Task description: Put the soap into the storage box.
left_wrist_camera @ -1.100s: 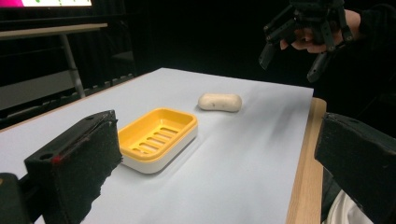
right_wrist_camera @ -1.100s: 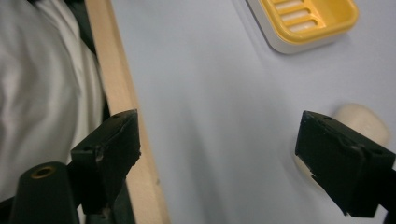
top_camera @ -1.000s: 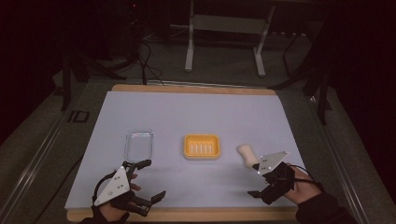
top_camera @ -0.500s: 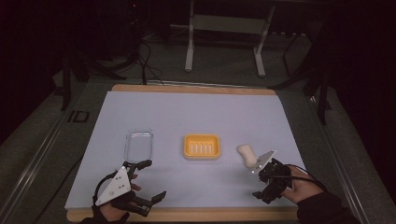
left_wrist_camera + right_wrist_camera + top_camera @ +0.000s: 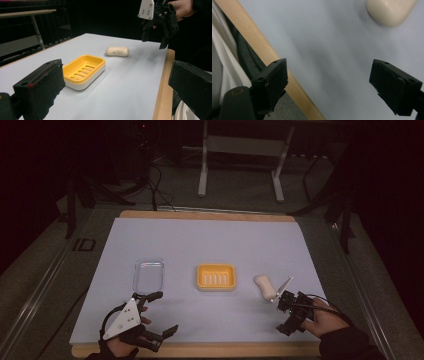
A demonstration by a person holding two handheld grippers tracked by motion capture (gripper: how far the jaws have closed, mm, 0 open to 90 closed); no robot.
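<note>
A yellow soap dish [image 5: 216,277] sits mid-table, with a cream bar of soap [image 5: 265,287] lying on the mat to its right. My right gripper [image 5: 283,316] hovers just near-side of the soap, open, nothing between its jaws. In the right gripper view its jaws [image 5: 334,82] point down at bare mat, and the soap [image 5: 390,11] is at the top edge. My left gripper [image 5: 161,314] stands open and empty by the front edge. In the left gripper view, the dish [image 5: 83,70], the soap [image 5: 117,51] and the right gripper [image 5: 154,41] lie beyond its jaws [image 5: 116,92].
A clear plastic tray [image 5: 149,275] lies left of the dish, just beyond my left gripper. The pale mat [image 5: 210,240] covers a wooden tabletop whose front edge [image 5: 262,50] runs close under my right gripper. Metal stand legs [image 5: 240,165] rise behind the table.
My right hand has tipped and shifted slightly, so its grey plate now shows narrower, closer to the soap. The left gripper, the soap, the dish and the tray have stayed put.
</note>
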